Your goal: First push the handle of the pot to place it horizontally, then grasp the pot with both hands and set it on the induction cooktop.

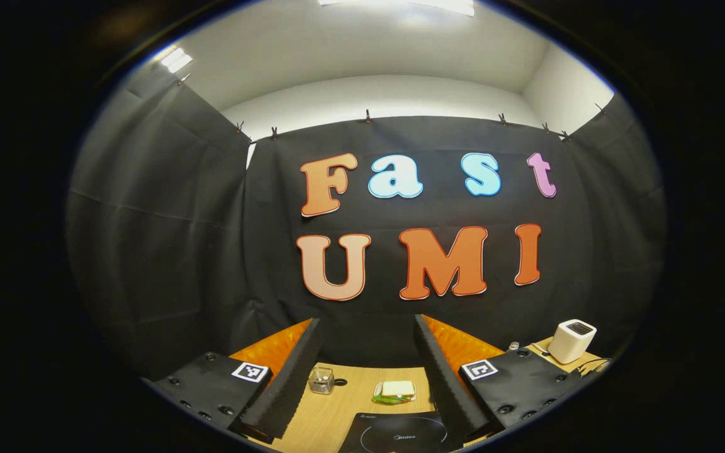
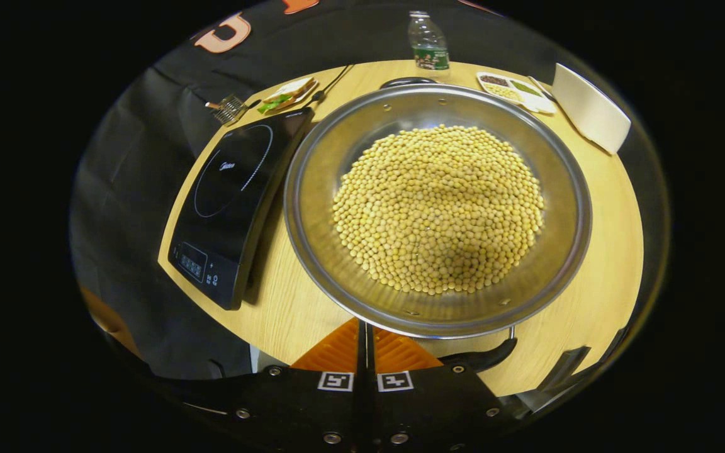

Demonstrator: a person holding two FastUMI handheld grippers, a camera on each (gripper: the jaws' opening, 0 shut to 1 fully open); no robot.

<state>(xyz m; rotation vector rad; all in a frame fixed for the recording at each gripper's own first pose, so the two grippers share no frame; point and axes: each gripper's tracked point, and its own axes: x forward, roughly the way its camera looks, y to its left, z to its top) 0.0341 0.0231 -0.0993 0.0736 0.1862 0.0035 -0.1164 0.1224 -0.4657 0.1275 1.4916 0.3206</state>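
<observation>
Looking like the handle-push step to me — the right gripper (image 2: 365,352) has its fingers pressed together, holding nothing, right at the near rim of the pot (image 2: 312,189) full of beans, which sits on the table just beside the induction cooktop (image 2: 230,189). Next it needs to nudge the dark handle (image 2: 482,357) sideways, though most of that handle hides under the rim. Meanwhile the left gripper (image 1: 367,377) is spread wide, pointing at the wall — its view of the cooktop's cut off.
</observation>
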